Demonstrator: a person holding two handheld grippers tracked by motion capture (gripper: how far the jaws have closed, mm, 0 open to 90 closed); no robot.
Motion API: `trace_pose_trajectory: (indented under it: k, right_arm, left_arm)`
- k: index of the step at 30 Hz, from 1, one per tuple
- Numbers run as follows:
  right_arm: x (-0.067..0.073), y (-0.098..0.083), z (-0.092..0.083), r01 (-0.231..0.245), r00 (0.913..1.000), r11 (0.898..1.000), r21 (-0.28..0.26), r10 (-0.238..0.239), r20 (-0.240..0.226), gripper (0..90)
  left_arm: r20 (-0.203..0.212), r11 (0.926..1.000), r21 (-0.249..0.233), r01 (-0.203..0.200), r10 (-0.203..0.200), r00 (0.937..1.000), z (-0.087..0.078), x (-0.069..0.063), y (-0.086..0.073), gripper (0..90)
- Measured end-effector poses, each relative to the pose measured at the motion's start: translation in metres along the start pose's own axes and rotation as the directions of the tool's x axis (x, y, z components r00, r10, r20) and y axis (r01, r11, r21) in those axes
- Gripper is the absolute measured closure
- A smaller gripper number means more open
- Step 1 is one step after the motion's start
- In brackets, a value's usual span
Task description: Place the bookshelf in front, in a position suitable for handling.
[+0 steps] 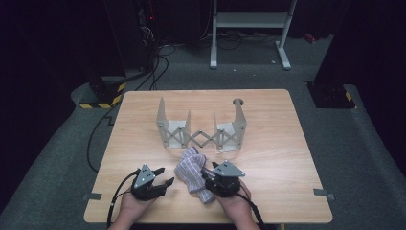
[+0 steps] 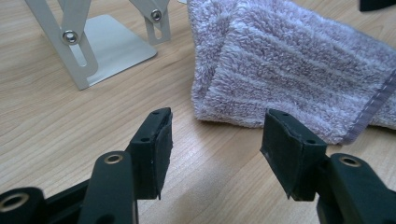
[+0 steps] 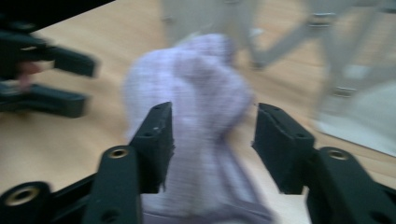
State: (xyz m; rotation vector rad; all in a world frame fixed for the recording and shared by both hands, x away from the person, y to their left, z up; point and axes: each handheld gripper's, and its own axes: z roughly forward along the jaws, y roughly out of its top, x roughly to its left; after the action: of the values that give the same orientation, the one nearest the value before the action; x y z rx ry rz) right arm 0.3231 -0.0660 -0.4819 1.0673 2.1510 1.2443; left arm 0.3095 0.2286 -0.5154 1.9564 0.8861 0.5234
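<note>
Right gripper [image 3: 212, 135] jaws apart astride towel [image 1: 190, 167], near table [image 1: 297, 211] front edge.

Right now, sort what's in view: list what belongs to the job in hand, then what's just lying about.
In the job:
- lilac towel, crumpled on the table, lying between the right gripper's open jaws
- right gripper
- left gripper, open beside the towel, holding nothing

Lying about:
- grey folding rack, behind the towel
- wooden table
- white frame on the floor beyond

text: none legible | labels: none | brands: none | numbers: none | signs: none, checked around the towel [image 1: 191, 167] too
</note>
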Motion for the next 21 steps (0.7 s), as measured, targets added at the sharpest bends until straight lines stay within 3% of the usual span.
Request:
trace_pose_trajectory:
  k: [2,4,6,8,9,10,14,15,16,17,20,21]
  right_arm:
    - [-0.013,-0.008,0.004,0.005,0.9972,0.999,0.041,-0.008,0.075,54.4]
    - [-0.019,-0.018,0.013,0.006,0.9955,0.995,0.102,-0.016,0.094,55.4]
    - [-0.018,-0.025,0.020,0.008,0.9973,0.989,0.146,-0.019,0.070,55.7]
    - [-0.008,-0.028,0.026,0.028,0.9991,0.986,0.162,-0.032,0.028,55.7]
    - [-0.008,-0.028,0.026,0.028,0.9991,0.986,0.162,-0.032,0.028,55.7]
    - [0.010,-0.028,0.032,0.050,0.9984,0.986,0.161,-0.045,-0.034,55.4]
    - [0.042,-0.024,0.041,0.116,0.9865,0.982,0.148,-0.097,-0.132,52.0]
    - [0.049,-0.023,0.042,0.142,0.9829,0.979,0.147,-0.122,-0.137,51.7]
    - [0.053,-0.022,0.042,0.161,0.9806,0.977,0.141,-0.142,-0.135,51.7]
    - [0.053,-0.022,0.042,0.161,0.9806,0.977,0.141,-0.142,-0.135,51.7]
    - [0.046,-0.020,0.034,0.148,0.9843,0.983,0.111,-0.136,-0.113,51.8]
    - [0.046,-0.020,0.034,0.148,0.9843,0.983,0.111,-0.136,-0.113,51.8]
  left_arm:
    - [0.003,1.0000,-0.003,0.000,0.000,1.0000,-0.001,-0.001,0.001,42.8]
    - [0.005,1.0000,-0.004,0.000,0.000,1.0000,-0.001,-0.001,0.001,42.7]
    - [0.005,1.0000,-0.007,0.000,0.000,1.0000,-0.001,-0.002,0.002,42.5]
    - [0.005,0.9999,-0.010,0.005,-0.005,1.0000,-0.002,-0.003,0.003,42.4]
    - [0.005,0.9999,-0.010,0.005,-0.005,1.0000,-0.002,-0.003,0.003,42.2]
    - [0.008,0.9998,-0.016,0.012,-0.011,0.9999,-0.002,-0.003,0.003,42.1]
    - [0.021,0.9985,-0.047,0.026,-0.025,0.9995,-0.008,-0.003,0.006,40.8]
    - [0.021,0.9985,-0.047,0.026,-0.025,0.9995,-0.008,-0.003,0.006,40.1]
    - [0.051,0.9953,-0.078,0.058,-0.054,0.9972,-0.012,-0.003,0.008,39.1]
    - [0.051,0.9953,-0.078,0.058,-0.054,0.9972,-0.012,-0.003,0.008,37.7]
    - [0.123,0.9904,-0.102,0.093,-0.080,0.9892,-0.013,-0.009,0.013,32.6]
    - [0.123,0.9904,-0.102,0.093,-0.080,0.9892,-0.013,-0.009,0.013,31.3]
